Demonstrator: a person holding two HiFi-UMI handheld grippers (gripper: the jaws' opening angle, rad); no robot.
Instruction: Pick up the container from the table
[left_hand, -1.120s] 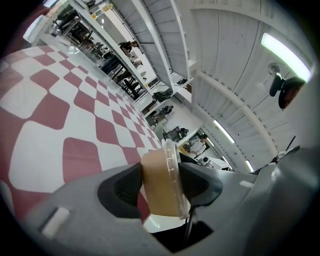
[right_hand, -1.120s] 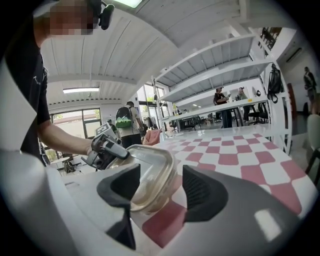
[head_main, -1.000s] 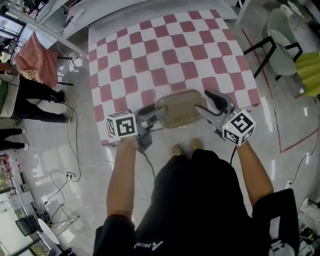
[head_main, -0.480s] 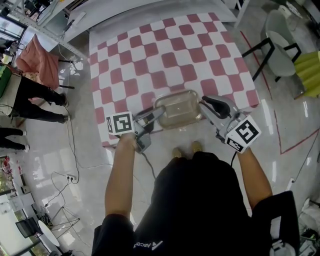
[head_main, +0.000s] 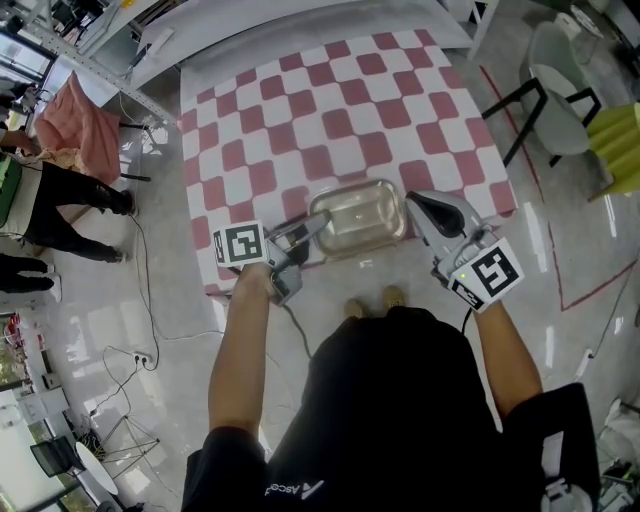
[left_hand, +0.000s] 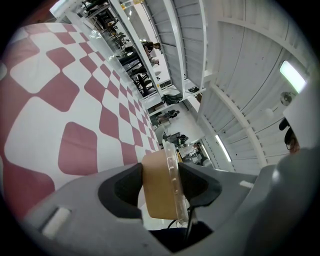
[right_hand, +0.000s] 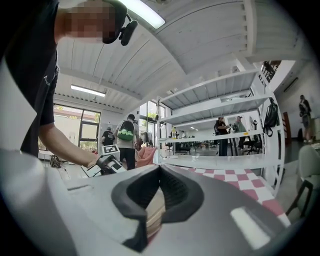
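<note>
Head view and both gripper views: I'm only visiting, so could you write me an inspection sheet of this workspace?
Surface: table covered by a red-and-white checked cloth.
Job's things: one tan container with a clear lid, at the table's near edge.
Clutter: nothing seen.
Grippers: left gripper is clamped on the container's left end. The right gripper has just been closing its jaws, which are now shut with the container's right rim between them.
Cables: gripper cable hangs below the left gripper; floor cable loops left of the table.
Surroundings: glossy floor, chair at right, person standing at left.
</note>
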